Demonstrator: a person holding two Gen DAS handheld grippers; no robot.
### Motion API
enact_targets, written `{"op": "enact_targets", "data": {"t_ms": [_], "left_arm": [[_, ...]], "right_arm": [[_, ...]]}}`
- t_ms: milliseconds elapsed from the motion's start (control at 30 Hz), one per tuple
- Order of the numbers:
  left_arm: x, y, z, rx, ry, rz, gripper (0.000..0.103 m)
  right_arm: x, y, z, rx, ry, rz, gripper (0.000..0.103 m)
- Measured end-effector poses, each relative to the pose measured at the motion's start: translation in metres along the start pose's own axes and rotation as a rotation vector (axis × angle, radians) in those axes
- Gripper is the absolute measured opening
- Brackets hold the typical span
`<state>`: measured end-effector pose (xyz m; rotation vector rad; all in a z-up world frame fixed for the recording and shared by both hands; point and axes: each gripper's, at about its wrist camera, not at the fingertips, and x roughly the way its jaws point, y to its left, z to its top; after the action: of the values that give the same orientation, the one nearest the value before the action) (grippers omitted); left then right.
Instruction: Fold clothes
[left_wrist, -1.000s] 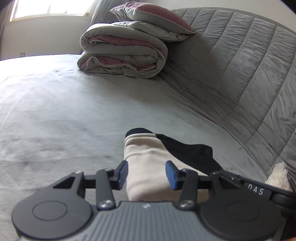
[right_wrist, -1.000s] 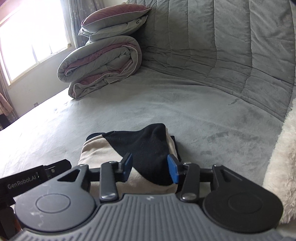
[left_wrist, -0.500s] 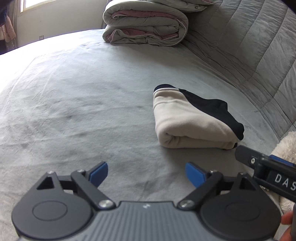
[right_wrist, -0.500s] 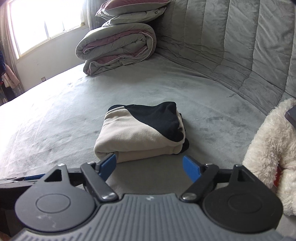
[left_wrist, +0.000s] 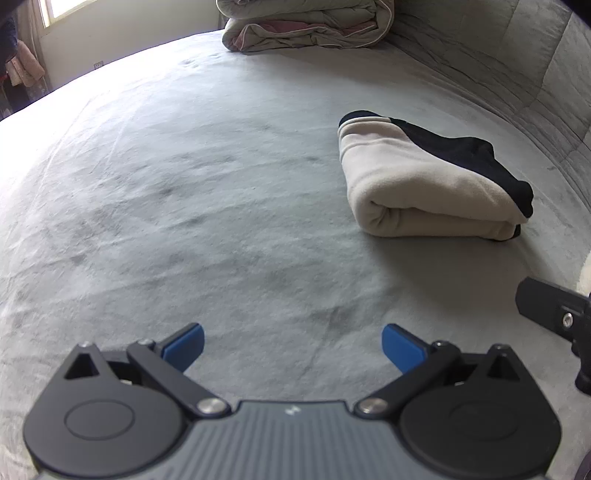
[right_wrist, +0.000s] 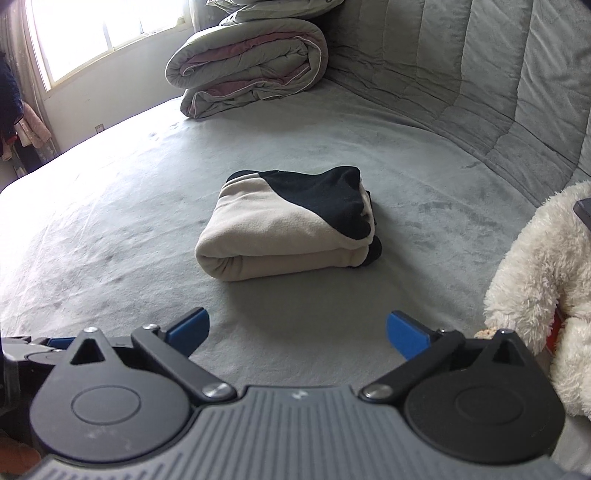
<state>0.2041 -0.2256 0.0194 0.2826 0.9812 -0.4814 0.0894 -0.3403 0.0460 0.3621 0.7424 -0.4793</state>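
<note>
A cream and black garment (left_wrist: 417, 184) lies folded into a compact bundle on the grey bed cover (left_wrist: 184, 206). It also shows in the right wrist view (right_wrist: 280, 229), straight ahead of the fingers. My left gripper (left_wrist: 293, 345) is open and empty, well back from the bundle, which lies ahead to its right. My right gripper (right_wrist: 297, 330) is open and empty, a short way in front of the bundle's rolled edge. Part of the right gripper's body (left_wrist: 554, 314) shows at the right edge of the left wrist view.
A rolled grey and pink duvet (right_wrist: 251, 66) with pillows on top lies at the far end by the quilted grey headboard (right_wrist: 480, 74). A white plush toy (right_wrist: 543, 277) sits at the right. A window (right_wrist: 103, 29) is at the back left.
Both grippers have opened, let go of the folded garment and drawn back from it. The bundle stays on the bed.
</note>
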Motion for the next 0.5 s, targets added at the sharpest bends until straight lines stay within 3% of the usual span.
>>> {"op": "enact_targets", "data": {"t_ms": [500], "left_arm": [[-0.018, -0.016, 0.0, 0.035, -0.061, 0.013, 0.102]], "right_arm": [[-0.002, -0.014, -0.001, 0.021, 0.056, -0.024, 0.103]]}}
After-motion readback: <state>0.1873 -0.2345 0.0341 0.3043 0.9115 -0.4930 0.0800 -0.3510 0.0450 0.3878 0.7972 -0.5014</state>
